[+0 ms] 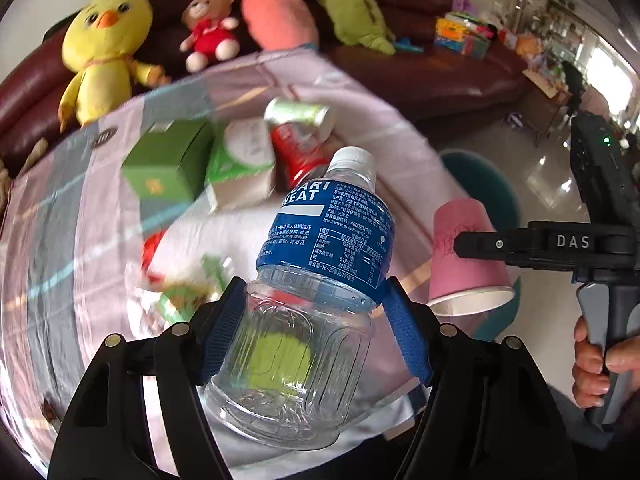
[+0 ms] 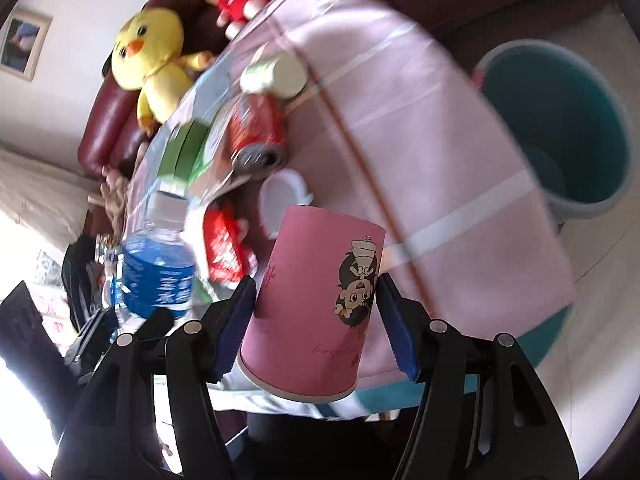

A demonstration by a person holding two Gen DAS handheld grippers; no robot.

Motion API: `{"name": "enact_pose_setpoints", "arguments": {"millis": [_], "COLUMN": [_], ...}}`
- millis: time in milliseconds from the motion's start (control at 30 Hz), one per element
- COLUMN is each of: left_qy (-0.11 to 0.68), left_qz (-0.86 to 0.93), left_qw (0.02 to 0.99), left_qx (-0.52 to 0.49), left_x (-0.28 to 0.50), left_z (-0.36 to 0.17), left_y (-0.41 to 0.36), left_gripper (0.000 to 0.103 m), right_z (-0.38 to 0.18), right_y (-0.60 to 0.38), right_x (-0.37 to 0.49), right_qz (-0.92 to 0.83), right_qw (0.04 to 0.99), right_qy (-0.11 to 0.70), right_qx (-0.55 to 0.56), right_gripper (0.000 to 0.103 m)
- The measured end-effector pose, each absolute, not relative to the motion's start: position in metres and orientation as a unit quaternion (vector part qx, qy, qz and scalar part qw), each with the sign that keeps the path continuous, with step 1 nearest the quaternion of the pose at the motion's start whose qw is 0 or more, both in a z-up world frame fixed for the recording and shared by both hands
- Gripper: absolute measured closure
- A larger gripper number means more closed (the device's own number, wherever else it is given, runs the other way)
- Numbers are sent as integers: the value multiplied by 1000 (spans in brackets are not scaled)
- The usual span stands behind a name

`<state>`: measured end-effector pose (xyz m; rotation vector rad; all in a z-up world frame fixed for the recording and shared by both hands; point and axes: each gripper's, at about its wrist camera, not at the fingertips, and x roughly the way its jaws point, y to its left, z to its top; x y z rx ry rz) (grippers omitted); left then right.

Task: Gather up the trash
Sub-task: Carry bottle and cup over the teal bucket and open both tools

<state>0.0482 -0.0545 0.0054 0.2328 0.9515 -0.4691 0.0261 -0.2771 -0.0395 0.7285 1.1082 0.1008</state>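
Two grippers are loaded: left gripper clamps a clear, blue-labelled bottle; right gripper grips an upturned pink cup. Teal bin gapes at two o'clock, beyond the table edge.

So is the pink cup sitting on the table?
No, the right gripper holds the pink cup by its sides, rim toward the camera, lifted in front of the table.

The table litter is motion-blurred — the red wrapper's print is unreadable.
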Motion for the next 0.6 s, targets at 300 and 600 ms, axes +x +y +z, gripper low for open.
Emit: {"name": "enact_pose_setpoints", "arguments": {"millis": [300,600], "left_qy": [463,492], "left_qz": [-290,-344], "left_qw": [826,777], "left_qx": [137,190], "left_x": [79,122], "left_z": [1,-42], "left_y": [-174,-330], "left_gripper": [32,32], "right_z": [-31,-83], "right_y": [-398,-515], "right_x": [9,36], "right_qz": [-56,-116], "right_qw": [806,771], "right_qy": [473,516], "right_qx": [351,354], "right_gripper": [44,43]}}
